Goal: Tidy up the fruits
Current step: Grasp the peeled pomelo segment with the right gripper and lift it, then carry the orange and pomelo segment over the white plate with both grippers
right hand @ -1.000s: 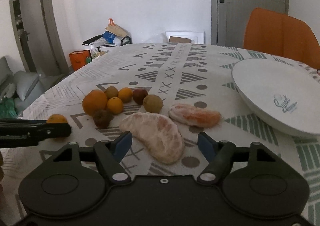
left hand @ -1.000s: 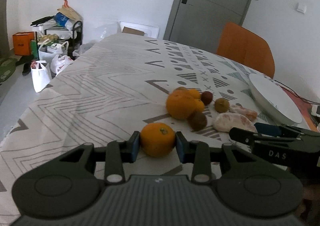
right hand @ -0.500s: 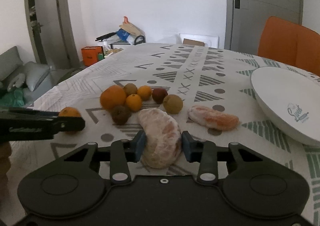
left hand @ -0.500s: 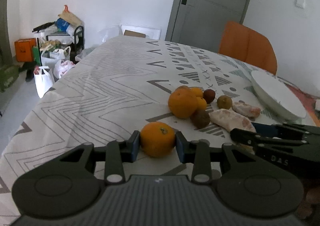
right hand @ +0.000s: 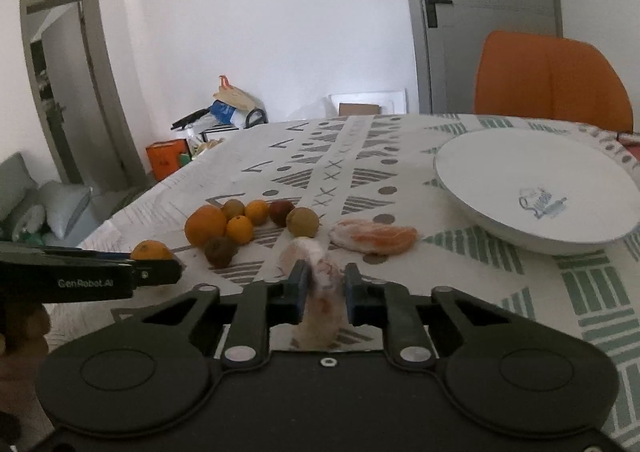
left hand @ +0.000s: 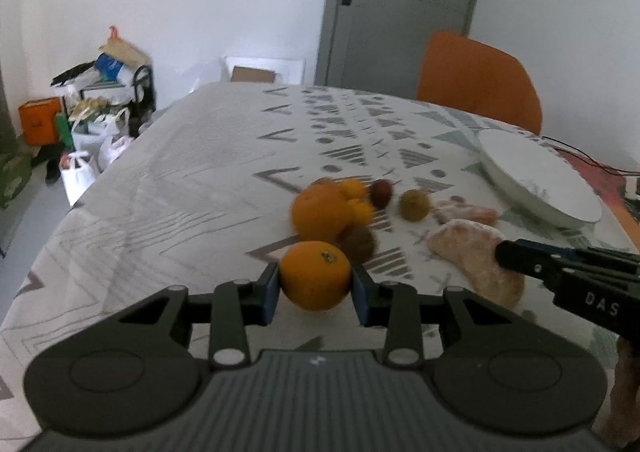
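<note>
- With both grippers loaded, this reads as a two-handed pickup headed for the white bowl (right hand: 536,188) at the right of the table, which holds nothing yet.
- Left gripper (left hand: 315,288): jaws closed partway on a small orange (left hand: 314,274), pads on its two sides at the widest part, probably so the round fruit can't roll out.
- Right gripper (right hand: 323,286): jaws nearly together, pinching the peeled citrus piece (right hand: 320,284) across its narrow width; soft flesh, so a light squeeze seems wise.
- Whether either fruit is clear of the tablecloth (right hand: 360,156), can't tell.
- Remaining fruit cluster (right hand: 248,224) and a second peeled segment (right hand: 374,236) sit on the cloth between the grippers and the bowl.
</note>
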Available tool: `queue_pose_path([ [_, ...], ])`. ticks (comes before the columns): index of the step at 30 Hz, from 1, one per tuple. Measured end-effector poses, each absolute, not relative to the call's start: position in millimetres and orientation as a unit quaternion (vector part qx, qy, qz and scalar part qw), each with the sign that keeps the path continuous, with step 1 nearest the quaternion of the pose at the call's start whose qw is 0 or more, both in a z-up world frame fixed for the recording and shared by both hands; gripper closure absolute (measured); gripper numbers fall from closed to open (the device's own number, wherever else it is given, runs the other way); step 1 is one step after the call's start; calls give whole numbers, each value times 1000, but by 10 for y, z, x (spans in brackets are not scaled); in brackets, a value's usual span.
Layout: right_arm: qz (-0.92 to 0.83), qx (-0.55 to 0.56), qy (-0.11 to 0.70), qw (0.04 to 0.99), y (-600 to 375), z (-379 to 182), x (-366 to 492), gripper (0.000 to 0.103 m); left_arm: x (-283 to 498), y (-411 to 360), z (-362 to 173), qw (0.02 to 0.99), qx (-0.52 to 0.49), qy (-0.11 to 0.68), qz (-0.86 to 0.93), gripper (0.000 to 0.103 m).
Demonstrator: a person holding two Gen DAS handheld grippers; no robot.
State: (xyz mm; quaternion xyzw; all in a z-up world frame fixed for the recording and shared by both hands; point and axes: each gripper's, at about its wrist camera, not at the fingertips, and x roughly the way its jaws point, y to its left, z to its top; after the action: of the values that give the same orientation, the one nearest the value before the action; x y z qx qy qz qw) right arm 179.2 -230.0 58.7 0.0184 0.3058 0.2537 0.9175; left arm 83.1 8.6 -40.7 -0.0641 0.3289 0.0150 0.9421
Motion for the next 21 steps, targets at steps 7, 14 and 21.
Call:
queue_pose_path([
  [7, 249, 31, 307, 918, -2484, 563, 1756, 87, 865, -147, -367, 943, -53, 330, 1, 67],
  [14, 236, 41, 329, 914, -2598, 502, 1814, 75, 863, -214, -375, 942, -49, 332, 1, 67],
  [21, 253, 18, 339, 906, -2402, 415, 1821, 53, 880, -56, -437, 938, -62, 341, 18, 67],
])
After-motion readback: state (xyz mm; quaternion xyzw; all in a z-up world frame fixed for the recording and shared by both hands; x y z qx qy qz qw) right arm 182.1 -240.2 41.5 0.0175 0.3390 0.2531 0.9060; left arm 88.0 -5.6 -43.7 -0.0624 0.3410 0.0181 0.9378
